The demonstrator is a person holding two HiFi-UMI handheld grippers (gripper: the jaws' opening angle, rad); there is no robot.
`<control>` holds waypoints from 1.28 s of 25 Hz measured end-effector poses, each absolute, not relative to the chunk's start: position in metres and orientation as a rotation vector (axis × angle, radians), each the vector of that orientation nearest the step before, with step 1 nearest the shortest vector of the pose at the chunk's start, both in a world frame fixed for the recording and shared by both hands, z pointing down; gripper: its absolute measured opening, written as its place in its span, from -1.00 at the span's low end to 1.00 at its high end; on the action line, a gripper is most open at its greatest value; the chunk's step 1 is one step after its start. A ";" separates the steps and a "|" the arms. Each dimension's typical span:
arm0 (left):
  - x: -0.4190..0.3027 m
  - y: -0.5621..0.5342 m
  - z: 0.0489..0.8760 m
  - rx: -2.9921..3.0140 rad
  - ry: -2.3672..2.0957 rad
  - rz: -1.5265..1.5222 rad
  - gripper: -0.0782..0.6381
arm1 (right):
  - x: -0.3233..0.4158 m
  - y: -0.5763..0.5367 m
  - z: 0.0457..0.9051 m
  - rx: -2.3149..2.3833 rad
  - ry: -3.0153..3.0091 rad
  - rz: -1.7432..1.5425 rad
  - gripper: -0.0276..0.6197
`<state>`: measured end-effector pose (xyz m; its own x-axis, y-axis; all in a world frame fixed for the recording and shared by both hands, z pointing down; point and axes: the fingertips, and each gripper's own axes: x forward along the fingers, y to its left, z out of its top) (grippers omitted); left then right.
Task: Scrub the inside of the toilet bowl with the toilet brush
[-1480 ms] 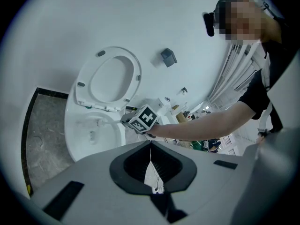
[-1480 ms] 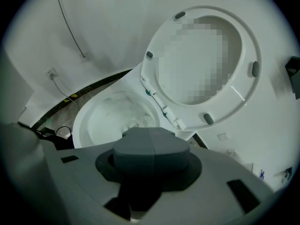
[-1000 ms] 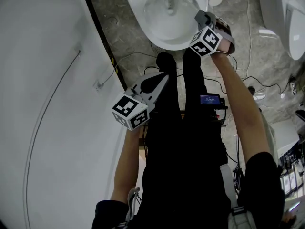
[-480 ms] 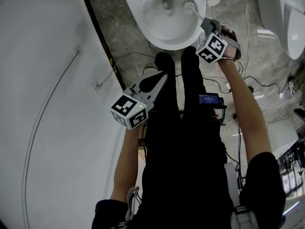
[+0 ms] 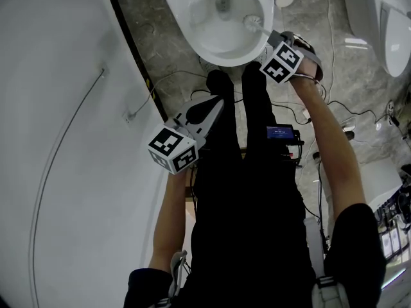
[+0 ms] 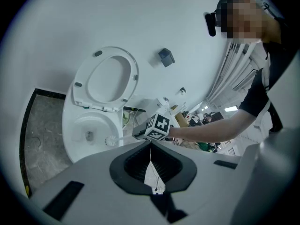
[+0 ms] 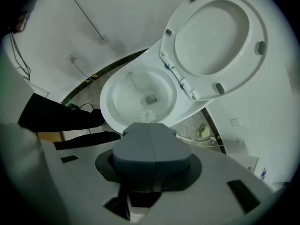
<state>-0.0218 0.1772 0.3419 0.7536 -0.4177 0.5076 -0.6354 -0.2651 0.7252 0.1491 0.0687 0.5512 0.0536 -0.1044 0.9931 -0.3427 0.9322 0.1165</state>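
The toilet bowl (image 5: 178, 13) and the toilet brush (image 5: 251, 23) were white. The floor (image 5: 172, 43) was grey with pale wavy lines. The left gripper (image 5: 218, 105) and right gripper (image 5: 270, 36) were grey, with black-and-white square marks on their cubes. The person's clothes (image 5: 250, 236) were black.

Open toilet bowl (image 7: 119, 100), raised seat (image 7: 169, 46) behind.

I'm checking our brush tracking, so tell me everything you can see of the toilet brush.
The toilet brush has a round white bristle head on a thin pale handle, apparently plastic. The head is down inside the toilet bowl, on the side nearest the right gripper, short of the drain; whether the bristles press the porcelain cannot be told. The handle slants up over the rim into the right gripper, whose fingers are shut on it.
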 end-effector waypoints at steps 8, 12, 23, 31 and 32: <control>-0.022 0.179 0.342 1.896 -0.809 0.261 -0.76 | 0.147 0.079 0.550 0.354 -1.467 0.423 -0.45; -0.021 0.181 0.343 1.893 -0.811 0.256 -0.76 | 0.144 0.091 0.551 0.328 -1.445 0.561 -0.45; -0.019 0.186 0.345 1.889 -0.806 0.256 -0.76 | 0.125 0.109 0.552 0.226 -1.400 0.711 -0.45; -0.021 0.187 0.347 1.879 -0.804 0.260 -0.76 | 0.102 0.121 0.564 0.179 -1.458 0.869 -0.44; -0.021 0.188 0.347 1.878 -0.804 0.260 -0.76 | 0.100 0.122 0.565 0.178 -1.461 0.896 -0.43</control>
<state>-0.0207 0.1878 0.3475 0.7528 -0.4115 0.5137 -0.6345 -0.2458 0.7329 0.0996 0.1221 0.5650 -0.1393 0.4134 0.8998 -0.6147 0.6763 -0.4059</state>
